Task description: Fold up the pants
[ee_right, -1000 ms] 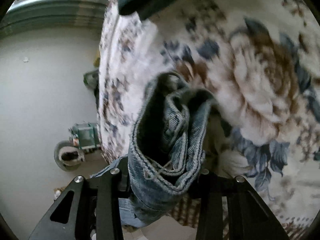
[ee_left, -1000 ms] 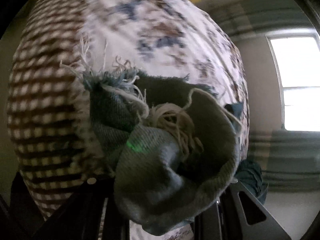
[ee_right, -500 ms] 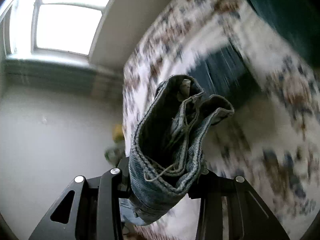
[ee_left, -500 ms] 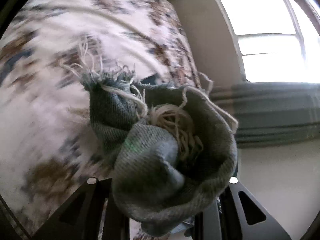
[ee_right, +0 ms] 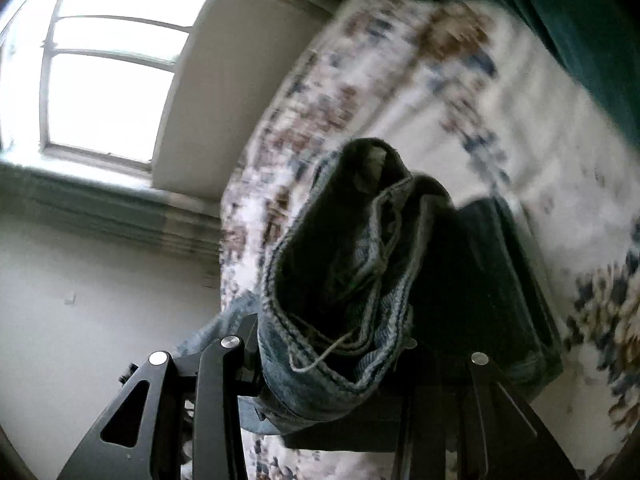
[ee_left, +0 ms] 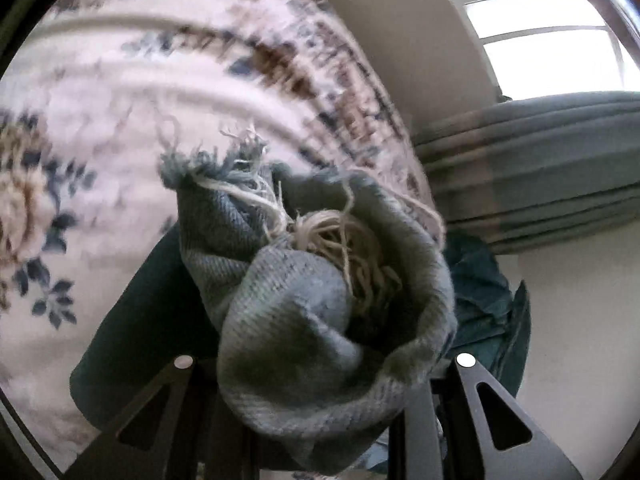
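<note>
My left gripper [ee_left: 320, 412] is shut on a bunched, frayed hem of the light blue denim pants [ee_left: 304, 304], with loose white threads spilling from the fold. My right gripper [ee_right: 320, 380] is shut on another bunched, stitched edge of the pants [ee_right: 340, 280], held up in front of the camera. The rest of the pants hangs below and is mostly hidden behind the bunches. Both grippers are lifted above the bed.
A floral bedspread [ee_left: 120, 100] in white, brown and blue lies behind both bunches. Dark teal cloth lies on it [ee_right: 500, 300] and near the bed's edge [ee_left: 480, 288]. A bright window [ee_right: 108, 60] and a grey-green ribbed curtain or radiator [ee_left: 540, 168] stand on the wall.
Both grippers have swung with the denim still held: the views turned from the bedspread toward the window and wall, and dark teal cloth has come into view under both bunches.
</note>
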`<state>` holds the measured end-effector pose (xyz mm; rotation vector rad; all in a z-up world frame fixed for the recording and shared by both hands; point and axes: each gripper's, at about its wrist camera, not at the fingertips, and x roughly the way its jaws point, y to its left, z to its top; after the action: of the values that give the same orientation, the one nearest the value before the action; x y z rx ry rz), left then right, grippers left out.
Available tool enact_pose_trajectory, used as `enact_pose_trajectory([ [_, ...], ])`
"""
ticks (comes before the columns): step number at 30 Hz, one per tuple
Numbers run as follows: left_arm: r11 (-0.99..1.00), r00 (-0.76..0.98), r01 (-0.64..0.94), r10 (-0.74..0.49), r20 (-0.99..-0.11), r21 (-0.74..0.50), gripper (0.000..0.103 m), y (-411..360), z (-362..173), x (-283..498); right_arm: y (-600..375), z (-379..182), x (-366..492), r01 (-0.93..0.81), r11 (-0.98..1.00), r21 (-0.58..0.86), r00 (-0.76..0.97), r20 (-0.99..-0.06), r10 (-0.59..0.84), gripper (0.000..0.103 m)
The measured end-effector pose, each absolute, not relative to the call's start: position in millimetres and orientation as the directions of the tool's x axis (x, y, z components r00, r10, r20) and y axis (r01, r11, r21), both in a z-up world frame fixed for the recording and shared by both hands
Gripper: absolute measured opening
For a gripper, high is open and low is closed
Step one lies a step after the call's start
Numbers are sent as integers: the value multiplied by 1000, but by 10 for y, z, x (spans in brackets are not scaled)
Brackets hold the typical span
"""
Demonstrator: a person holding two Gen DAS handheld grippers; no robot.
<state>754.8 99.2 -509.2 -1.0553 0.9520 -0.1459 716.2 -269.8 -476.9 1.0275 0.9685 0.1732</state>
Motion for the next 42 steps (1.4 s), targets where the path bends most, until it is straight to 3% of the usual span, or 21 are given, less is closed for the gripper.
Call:
enact_pose_trajectory([
  [7, 574, 531, -366, -517, -671, -732, 22, 931, -5349, 7300, -2683, -4965, 6989, 318, 591, 741, 526, -656, 541, 41],
  [12, 692, 462, -376, -436, -772, -616, 30, 811, -5078, 7154, -2610, -4851, 6890, 308, 668, 677, 475, -718, 508, 52],
  [16, 830, 437, -323, -294, -850, -454, 61, 723, -4755, 7039, -2609, -4573, 6724, 314, 758, 571, 460, -791, 405, 59],
  [19, 915, 446, -272, -155, -882, -298, 74, 637, -4511, 6930, -2560, -4268, 6558, 302, 843, 445, 466, -840, 276, 67],
  [22, 962, 473, -226, -27, -881, -151, 77, 550, -4287, 6785, -2396, -3985, 6385, 286, 918, 275, 457, -881, 122, 77],
  [24, 979, 493, -190, 30, -870, -74, 78, 480, -4144, 6686, -2273, -3796, 6252, 278, 946, 166, 463, -886, 20, 95],
  [26, 986, 513, -165, 93, -853, 8, 80, 411, -3986, 6581, -2118, -3582, 6104, 267, 962, 64, 485, -871, -77, 103],
  [29, 986, 547, -138, 158, -822, 98, 91, 330, -3679, 6403, -1931, -3261, 5890, 264, 964, -34, 523, -835, -173, 103],
  [42, 988, 659, -123, 154, -736, 96, 91, 335, -2272, 5281, -1524, -1488, 4628, 249, 967, -47, 659, -723, -205, 103],
])
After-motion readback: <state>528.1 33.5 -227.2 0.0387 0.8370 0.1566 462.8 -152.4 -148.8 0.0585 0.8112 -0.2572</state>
